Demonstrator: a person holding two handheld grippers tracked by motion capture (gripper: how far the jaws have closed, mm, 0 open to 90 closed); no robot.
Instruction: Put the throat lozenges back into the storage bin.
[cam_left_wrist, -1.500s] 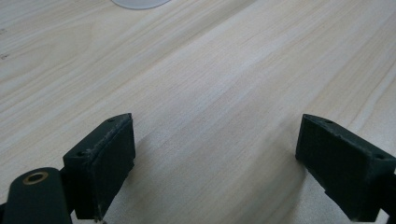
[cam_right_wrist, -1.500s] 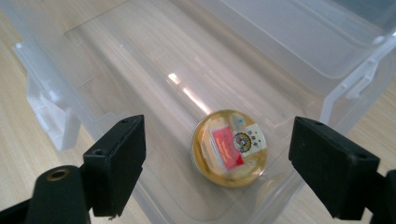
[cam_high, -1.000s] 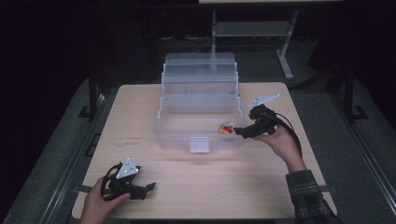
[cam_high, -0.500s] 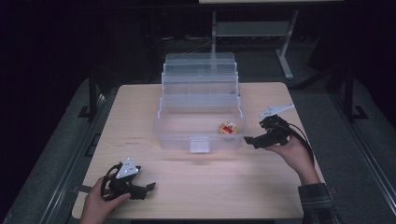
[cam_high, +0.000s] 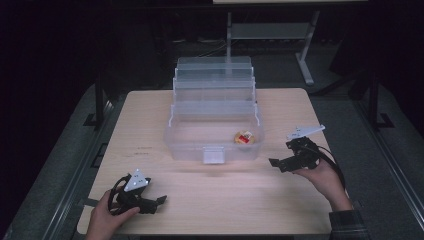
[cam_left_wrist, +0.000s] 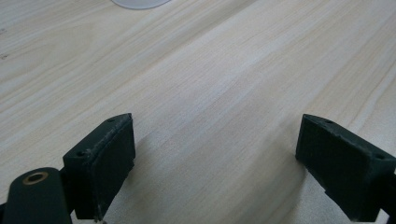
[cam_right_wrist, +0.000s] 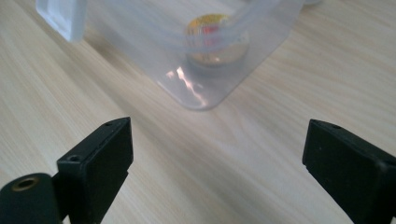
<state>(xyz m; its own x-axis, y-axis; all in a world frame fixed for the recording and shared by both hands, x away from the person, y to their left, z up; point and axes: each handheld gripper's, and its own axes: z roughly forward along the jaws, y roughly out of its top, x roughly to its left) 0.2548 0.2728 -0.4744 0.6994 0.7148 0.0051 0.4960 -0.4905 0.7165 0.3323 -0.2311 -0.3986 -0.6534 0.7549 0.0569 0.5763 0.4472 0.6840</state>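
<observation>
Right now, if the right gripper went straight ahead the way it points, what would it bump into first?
Probably the clear plastic box. The right gripper is open, with bare table between its jaws, aimed at the box's near corner, where a small red-and-yellow thing sits inside. How far off is unclear.

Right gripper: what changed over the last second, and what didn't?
The right gripper drew back from the clear box toward the table's near right side, its jaws opening with nothing between them. The small yellow-red item it had been over now lies in the box. The left gripper, open, and the box stayed put.
</observation>
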